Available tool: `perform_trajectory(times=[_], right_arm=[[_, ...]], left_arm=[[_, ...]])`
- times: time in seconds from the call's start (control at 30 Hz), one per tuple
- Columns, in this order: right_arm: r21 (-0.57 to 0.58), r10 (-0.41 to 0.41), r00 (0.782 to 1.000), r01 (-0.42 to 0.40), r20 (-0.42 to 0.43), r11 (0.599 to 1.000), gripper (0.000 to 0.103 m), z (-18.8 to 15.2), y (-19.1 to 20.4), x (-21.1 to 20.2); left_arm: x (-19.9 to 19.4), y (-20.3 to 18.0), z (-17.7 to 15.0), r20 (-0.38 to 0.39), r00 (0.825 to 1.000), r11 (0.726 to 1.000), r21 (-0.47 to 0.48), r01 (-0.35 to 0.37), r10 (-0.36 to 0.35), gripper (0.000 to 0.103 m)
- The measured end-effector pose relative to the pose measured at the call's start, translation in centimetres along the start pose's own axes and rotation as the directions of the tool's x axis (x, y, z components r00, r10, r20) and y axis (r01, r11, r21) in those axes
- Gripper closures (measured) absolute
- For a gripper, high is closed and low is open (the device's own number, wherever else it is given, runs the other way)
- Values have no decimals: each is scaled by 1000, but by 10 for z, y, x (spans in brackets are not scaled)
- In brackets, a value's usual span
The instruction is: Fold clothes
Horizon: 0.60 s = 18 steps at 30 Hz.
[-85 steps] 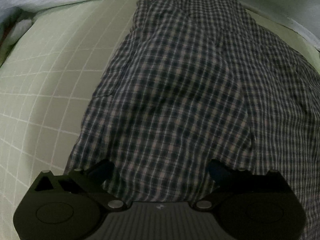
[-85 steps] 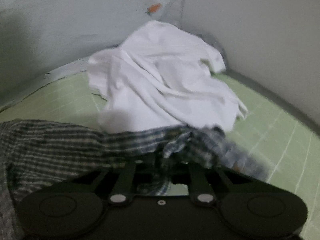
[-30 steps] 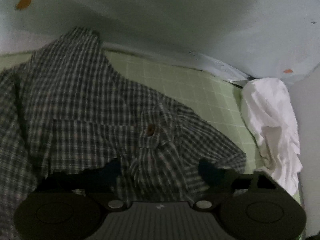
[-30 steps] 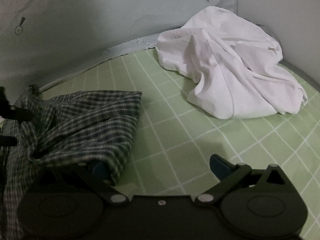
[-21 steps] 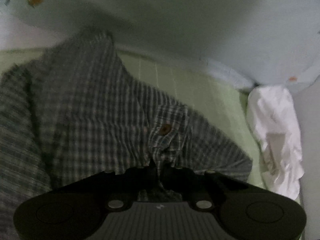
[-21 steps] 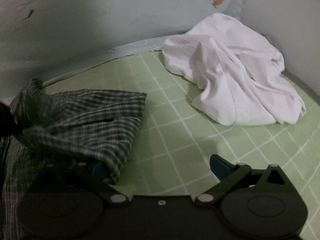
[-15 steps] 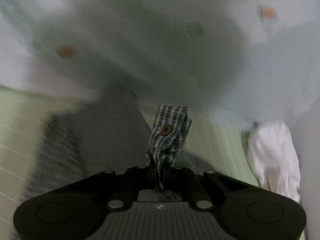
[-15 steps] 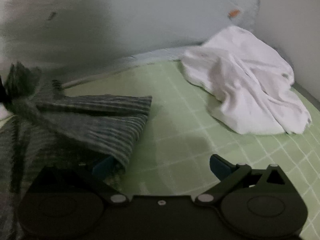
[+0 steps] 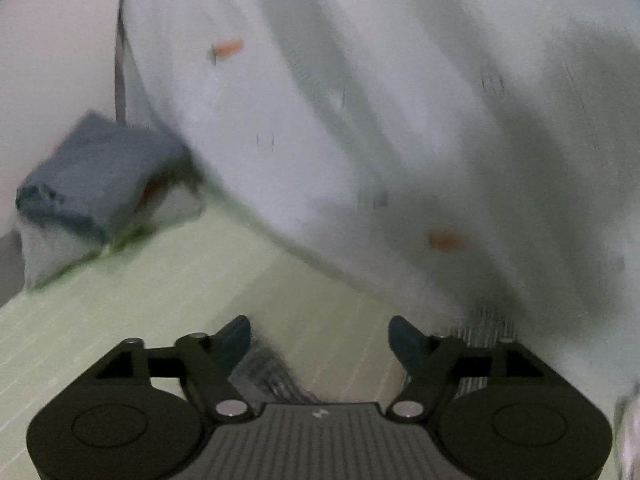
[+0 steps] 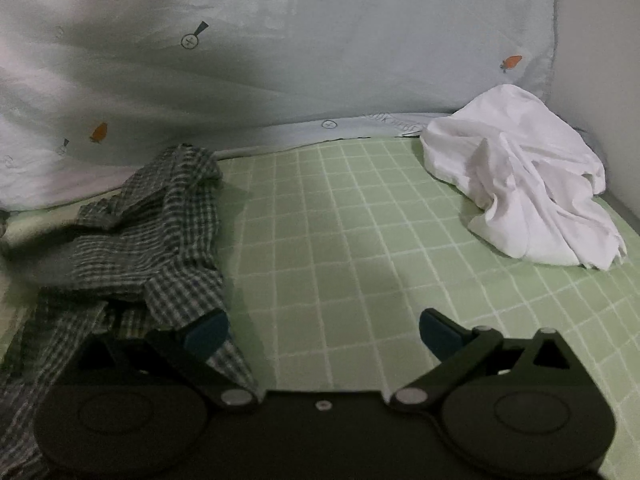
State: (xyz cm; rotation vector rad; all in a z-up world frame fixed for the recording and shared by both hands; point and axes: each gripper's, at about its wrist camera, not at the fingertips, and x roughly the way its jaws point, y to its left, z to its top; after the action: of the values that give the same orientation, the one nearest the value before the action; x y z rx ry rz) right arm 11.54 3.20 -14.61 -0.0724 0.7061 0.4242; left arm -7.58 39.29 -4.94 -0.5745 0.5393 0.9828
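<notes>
The dark checked shirt lies crumpled on the green grid sheet at the left of the right wrist view, one edge under my left finger there. My right gripper is open with only sheet between its fingertips. In the blurred left wrist view my left gripper has its jaws opening, with nothing pressed between them. A blurred strip of checked cloth lies under it beside the left finger, and more checked cloth shows past the right finger. A crumpled white garment rests at the far right.
A pale blue sheet with small carrot prints hangs as a backdrop along the bed's far edge. A folded grey-blue bundle sits at the far left corner in the left wrist view. A white wall rises on the right.
My left gripper shut on the shirt's buttoned cuff, lifted it and swung left, then opened and let it go. The shirt now lies bunched up. My right gripper stayed open and drew back slightly.
</notes>
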Motion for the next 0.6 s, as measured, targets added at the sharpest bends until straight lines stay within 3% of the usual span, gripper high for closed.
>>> perform_trajectory(times=[0.13, 0.27, 0.37, 0.47, 0.6], right_arm=[[8, 2, 1000, -2, -5, 1000, 0, -13, 5, -12], [2, 22, 999, -22, -46, 1000, 0, -31, 10, -21], [-31, 37, 996, -40, -85, 999, 0, -48, 16, -30], [-85, 34, 993, -44, -110, 995, 0, -64, 18, -39], [-136, -1, 988, -20, -153, 991, 0, -82, 12, -48]], left_arm=[[-10, 11, -69, -181, 983, 998, 67, 21, -9, 20], [-23, 5, -138, -351, 936, 987, 140, 85, -31, 20], [-32, -5, -175, -415, 909, 962, 234, 143, -34, 20], [-39, -11, -197, -446, 895, 945, 290, 153, -9, 20], [-46, -8, -216, -465, 885, 948, 288, 133, 17, 20]])
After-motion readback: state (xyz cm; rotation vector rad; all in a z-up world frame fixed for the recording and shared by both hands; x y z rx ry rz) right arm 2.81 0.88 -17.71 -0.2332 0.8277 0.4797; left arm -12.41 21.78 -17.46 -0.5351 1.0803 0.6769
